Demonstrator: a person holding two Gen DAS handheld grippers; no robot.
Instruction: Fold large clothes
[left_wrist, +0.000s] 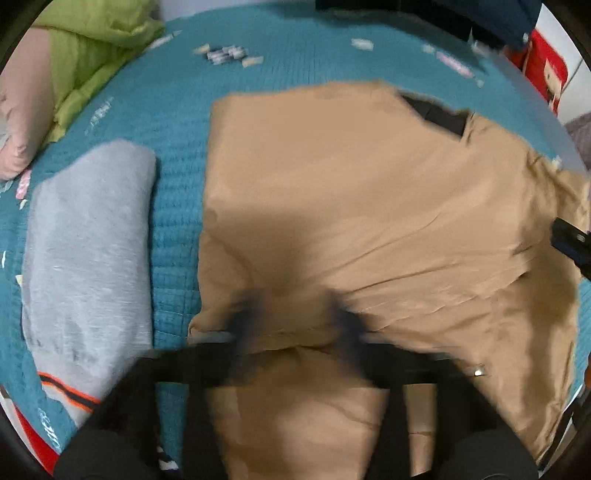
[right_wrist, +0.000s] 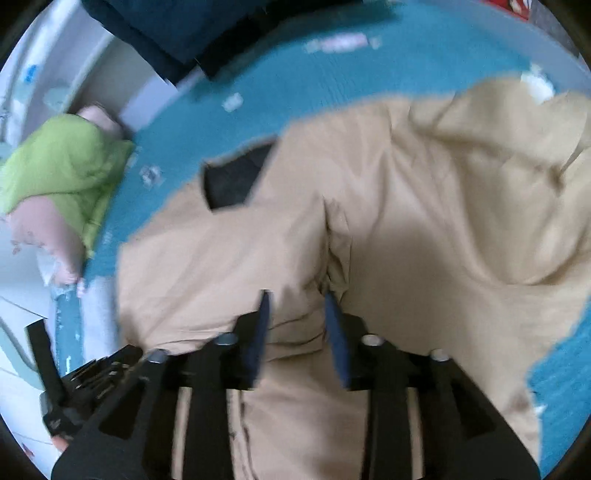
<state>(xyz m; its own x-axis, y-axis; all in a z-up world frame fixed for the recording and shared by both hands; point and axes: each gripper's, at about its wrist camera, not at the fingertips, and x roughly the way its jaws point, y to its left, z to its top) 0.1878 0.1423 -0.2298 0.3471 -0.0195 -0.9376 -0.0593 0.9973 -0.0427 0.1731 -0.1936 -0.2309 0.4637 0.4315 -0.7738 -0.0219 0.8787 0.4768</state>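
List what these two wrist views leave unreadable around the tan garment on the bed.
- Left wrist view: the left gripper is motion-blurred, so contact with the tan garment is unclear.
- Left wrist view: the grey folded garment runs under the gripper body at its lower end.
- Right wrist view: the tan garment's right side is cut off by the frame edge.
- Both views: the small patterns on the teal bedspread are too blurred to read.

Left wrist view close above the tan garment (left_wrist: 351, 206) on the teal bed (left_wrist: 177, 184), tilted steeply down, right wrist view equally near, angled down from the other side, both sharing the garment's dark collar patch (right_wrist: 232, 181) and green bedding (right_wrist: 62, 162)
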